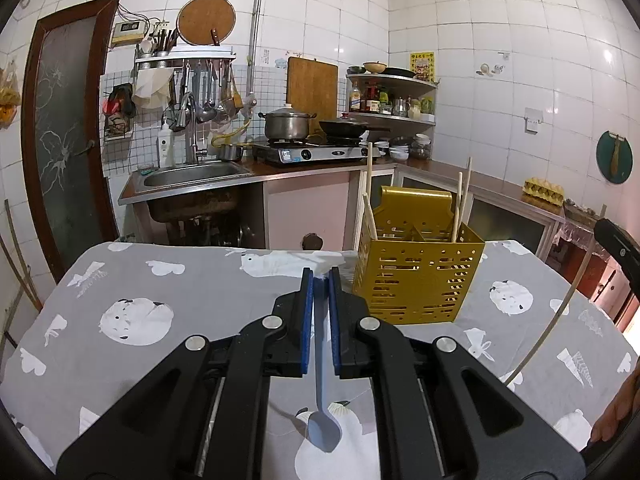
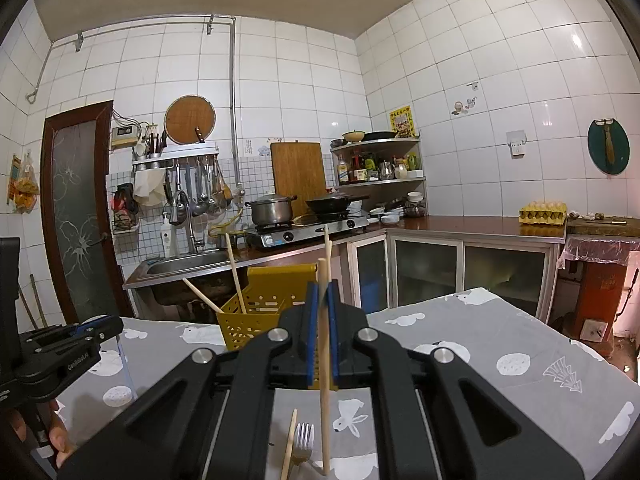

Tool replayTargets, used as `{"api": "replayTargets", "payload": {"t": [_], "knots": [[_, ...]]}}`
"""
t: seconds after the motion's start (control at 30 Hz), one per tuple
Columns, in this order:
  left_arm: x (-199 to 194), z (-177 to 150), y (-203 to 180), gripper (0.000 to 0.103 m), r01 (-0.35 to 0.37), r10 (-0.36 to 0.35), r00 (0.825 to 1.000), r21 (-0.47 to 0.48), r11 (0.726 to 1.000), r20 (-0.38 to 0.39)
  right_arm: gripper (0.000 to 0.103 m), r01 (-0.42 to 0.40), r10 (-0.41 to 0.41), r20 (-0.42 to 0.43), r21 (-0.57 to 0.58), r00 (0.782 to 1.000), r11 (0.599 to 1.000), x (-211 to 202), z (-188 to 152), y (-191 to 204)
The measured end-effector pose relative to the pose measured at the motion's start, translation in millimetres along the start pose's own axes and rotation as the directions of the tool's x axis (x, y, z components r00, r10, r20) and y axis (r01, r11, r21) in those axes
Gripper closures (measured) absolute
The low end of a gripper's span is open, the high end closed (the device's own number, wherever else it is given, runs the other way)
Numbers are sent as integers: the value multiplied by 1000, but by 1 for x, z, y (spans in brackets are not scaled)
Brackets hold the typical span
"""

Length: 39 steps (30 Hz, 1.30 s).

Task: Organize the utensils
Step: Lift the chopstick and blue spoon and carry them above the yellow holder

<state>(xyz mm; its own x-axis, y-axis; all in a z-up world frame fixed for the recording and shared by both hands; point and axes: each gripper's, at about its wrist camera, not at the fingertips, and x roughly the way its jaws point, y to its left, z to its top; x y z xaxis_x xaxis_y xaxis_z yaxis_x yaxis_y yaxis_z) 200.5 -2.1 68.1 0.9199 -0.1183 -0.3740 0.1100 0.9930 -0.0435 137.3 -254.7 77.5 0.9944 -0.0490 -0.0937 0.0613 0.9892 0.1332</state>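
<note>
Clamping a pale-blue spoon (image 1: 322, 420) — left tongs (image 1: 321, 276); right tongs (image 2: 322, 292) clamp a wooden chopstick (image 2: 324, 380).

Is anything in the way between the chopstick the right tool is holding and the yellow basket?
Nothing visible blocks it. The right tool grips the chopstick upright, and the yellow basket sits just beyond on the table, its top open. Only the chopsticks already inside lean there, so aim for a free slot.
</note>
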Motion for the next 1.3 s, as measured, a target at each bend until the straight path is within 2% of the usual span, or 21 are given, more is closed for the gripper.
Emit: {"api": "replayTargets", "payload": {"t": [0.33, 0.63, 0.9, 1.1, 1.3], "knots": [[-6, 18, -10, 97, -1, 0, 1000, 21, 1000, 23, 98, 6, -6, 3, -13, 1000, 1000, 5, 15, 0], [-14, 61, -28, 97, 9, -15, 995, 57, 998, 103, 98, 14, -13, 24, -54, 1000, 998, 17, 46, 3], [-13, 109, -40, 101, 66, -72, 987, 47, 997, 143, 98, 7, -4, 53, -70, 999, 998, 35, 83, 8], [-2, 115, -38, 101, 81, -85, 991, 39, 996, 104, 98, 4, 0, 60, -75, 998, 997, 40, 93, 10], [21, 93, -30, 101, 78, -79, 997, 30, 996, 8, 98, 9, -7, 26, -78, 1000, 997, 45, 85, 9]]}}
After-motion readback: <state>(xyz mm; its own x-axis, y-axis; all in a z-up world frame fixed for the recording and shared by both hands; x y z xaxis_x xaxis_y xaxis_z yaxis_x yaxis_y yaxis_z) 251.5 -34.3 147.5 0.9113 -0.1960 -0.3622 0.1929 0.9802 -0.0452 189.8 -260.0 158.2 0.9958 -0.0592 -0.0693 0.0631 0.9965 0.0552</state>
